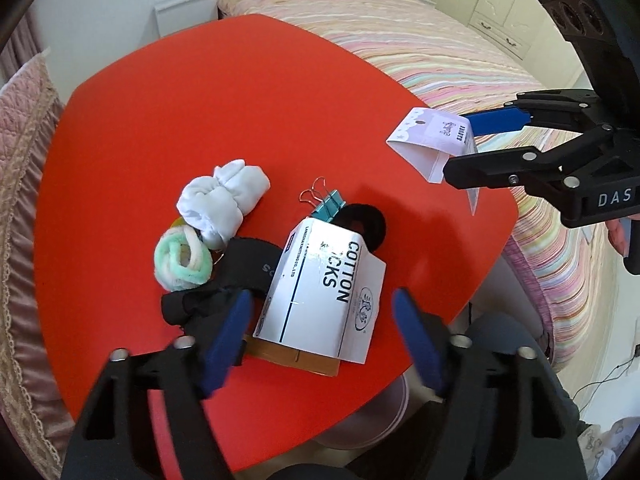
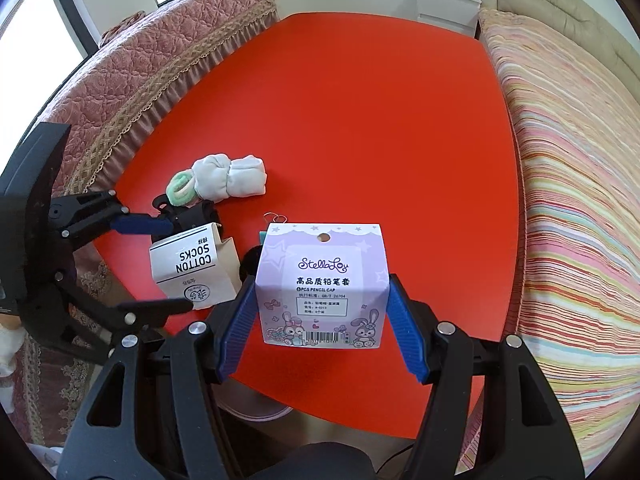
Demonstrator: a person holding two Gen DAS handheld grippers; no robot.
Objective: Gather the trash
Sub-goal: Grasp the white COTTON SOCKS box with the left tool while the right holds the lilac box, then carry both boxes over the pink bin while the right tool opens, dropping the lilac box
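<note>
Trash here means the purple pencil-cap card (image 2: 322,284), pinched between the fingers of the right hand-held gripper (image 2: 322,330) and held clear above the red desk (image 2: 360,120), and the cotton socks label (image 1: 320,292) lying near the desk's front edge. The left hand-held gripper (image 1: 324,336) hangs open around that label; I would lower it squarely and close on the label alone, keeping off the black sock (image 1: 240,264) just beside it.

Red table (image 2: 360,120); striped bed (image 2: 580,200) beside it; rolled white sock (image 1: 222,200), teal binder clips (image 1: 328,206).
</note>
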